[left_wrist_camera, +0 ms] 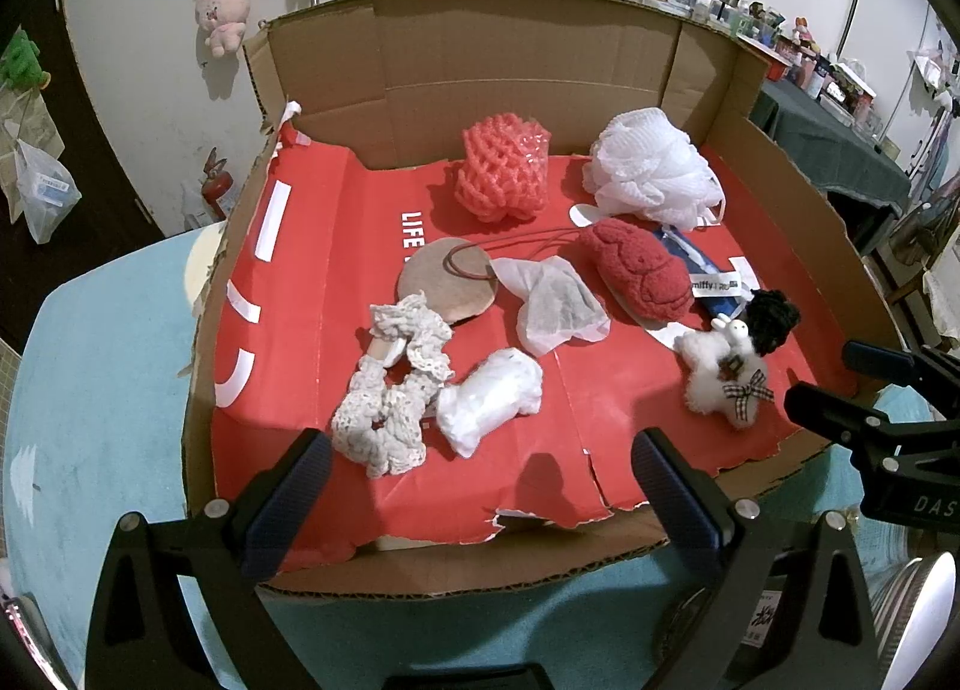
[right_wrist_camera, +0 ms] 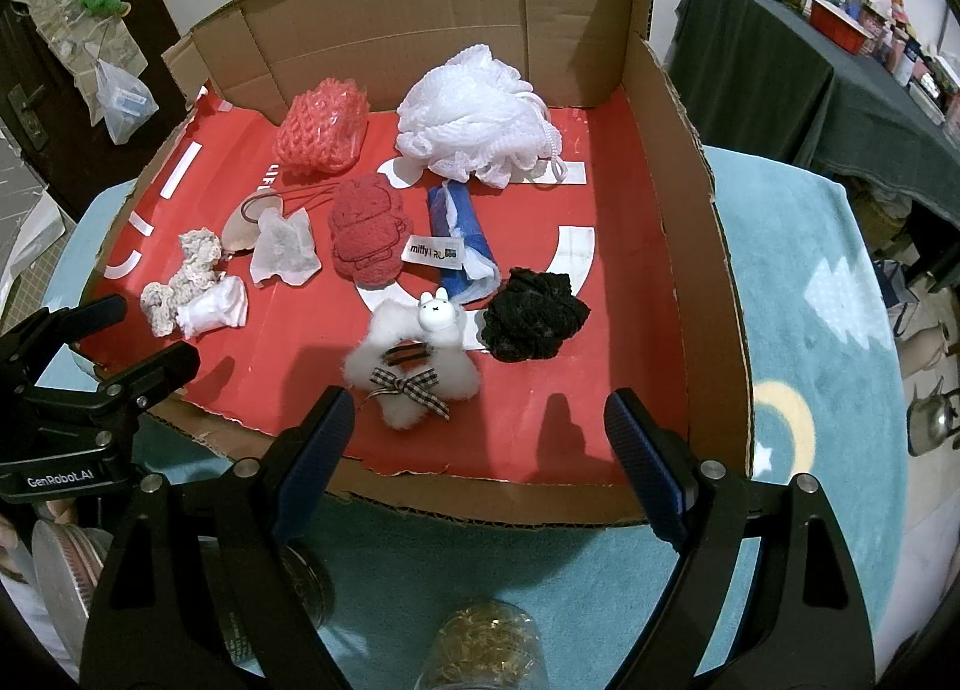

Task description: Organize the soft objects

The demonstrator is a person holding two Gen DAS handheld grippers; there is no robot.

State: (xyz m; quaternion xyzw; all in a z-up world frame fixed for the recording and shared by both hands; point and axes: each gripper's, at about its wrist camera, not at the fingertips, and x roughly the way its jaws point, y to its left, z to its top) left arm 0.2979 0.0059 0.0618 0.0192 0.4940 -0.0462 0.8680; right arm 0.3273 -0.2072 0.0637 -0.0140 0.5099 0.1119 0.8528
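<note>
A cut-open cardboard box with a red floor holds several soft objects: a coral foam net, a white bath pouf, a red plush, a cream lace scrunchie, a white fluffy scrunchie with a checked bow and a black scrunchie. My left gripper is open and empty at the box's near edge. My right gripper is open and empty, just before the fluffy scrunchie.
The box also holds a tan round pad, a white mesh bag, a white crumpled bundle and a blue-white cloth. The box lies on a teal mat. Jars stand near me. A cluttered dark table is right.
</note>
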